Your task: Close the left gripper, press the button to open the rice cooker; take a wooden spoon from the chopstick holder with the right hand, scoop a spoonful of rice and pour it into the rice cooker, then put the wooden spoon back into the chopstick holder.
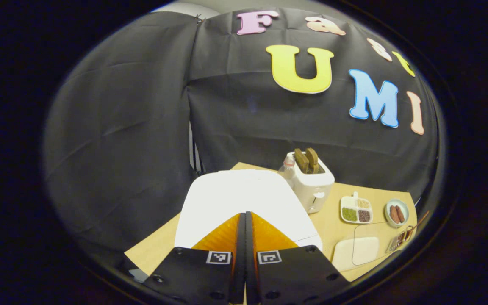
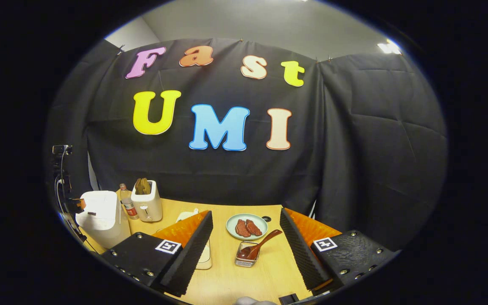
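Both fingers of the left gripper are pressed together over the white rice cooker. Right gripper hovers wide apart above the table, wooden spoon in the chopstick holder between them.

The left gripper has its two fingers pressed flat together, no gap between them, pointing straight ahead and slightly downward from the near edge of the left gripper view. Over on the right, the right gripper is spread wide, fingers well apart and angled outward, held level above the near side of the scene. It holds nothing; both fingers stand free in the air.
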